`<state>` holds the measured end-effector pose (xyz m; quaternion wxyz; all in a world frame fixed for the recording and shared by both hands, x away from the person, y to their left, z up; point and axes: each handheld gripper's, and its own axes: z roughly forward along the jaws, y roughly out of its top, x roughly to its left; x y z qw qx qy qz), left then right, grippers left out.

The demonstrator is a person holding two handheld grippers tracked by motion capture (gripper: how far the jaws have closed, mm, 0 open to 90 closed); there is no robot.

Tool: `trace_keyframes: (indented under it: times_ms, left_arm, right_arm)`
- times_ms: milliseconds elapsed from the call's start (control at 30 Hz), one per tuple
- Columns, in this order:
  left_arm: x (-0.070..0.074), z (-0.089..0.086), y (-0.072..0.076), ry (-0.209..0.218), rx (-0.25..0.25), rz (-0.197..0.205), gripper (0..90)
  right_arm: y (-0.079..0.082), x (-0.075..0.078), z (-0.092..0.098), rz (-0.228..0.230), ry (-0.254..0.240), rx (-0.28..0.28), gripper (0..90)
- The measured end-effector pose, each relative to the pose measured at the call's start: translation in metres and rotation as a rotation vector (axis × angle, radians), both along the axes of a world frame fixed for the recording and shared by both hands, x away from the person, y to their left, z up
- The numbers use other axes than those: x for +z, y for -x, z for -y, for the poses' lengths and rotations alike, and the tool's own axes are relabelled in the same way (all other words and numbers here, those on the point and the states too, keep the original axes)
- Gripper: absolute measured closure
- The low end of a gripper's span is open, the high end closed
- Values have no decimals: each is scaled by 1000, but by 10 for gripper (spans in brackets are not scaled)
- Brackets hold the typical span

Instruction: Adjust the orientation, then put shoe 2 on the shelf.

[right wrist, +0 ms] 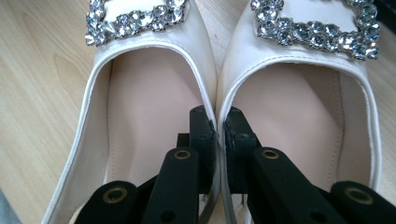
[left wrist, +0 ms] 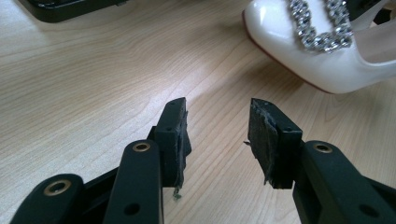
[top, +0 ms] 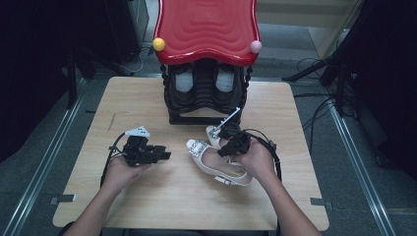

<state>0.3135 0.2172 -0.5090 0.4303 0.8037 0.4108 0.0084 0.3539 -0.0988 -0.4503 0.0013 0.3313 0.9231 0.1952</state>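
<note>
Two white pointed shoes with crystal buckles lie side by side on the wooden table, one (top: 216, 164) nearer me and one (top: 213, 132) partly hidden behind my right gripper (top: 230, 143). In the right gripper view, my right gripper (right wrist: 218, 122) is shut on the two adjoining inner walls of the left shoe (right wrist: 140, 107) and the right shoe (right wrist: 299, 112), with one jaw inside each. My left gripper (top: 164, 155) rests to the left of the pair. In its own view, my left gripper (left wrist: 218, 128) is open with nothing between the jaws, and a shoe toe (left wrist: 289, 51) lies ahead of it.
A black shoe rack (top: 172, 98) with a wavy red top (top: 206, 27) stands at the table's far middle, holding a dark pair of shoes. Bare tabletop (top: 147, 201) lies in front of both hands. Cables and stands sit on the floor at right.
</note>
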Motion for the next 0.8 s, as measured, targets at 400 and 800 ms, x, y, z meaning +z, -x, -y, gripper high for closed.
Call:
trace_keyframes:
  times_ms: [400,800]
  left_arm:
    - [-1,-18,5,-23,42,6,563]
    - [-1,-31,12,-33,90,14,561]
  right_arm:
    - [-7,26,-9,23,-14,136,854]
    - [-11,73,-25,76,-33,319,851]
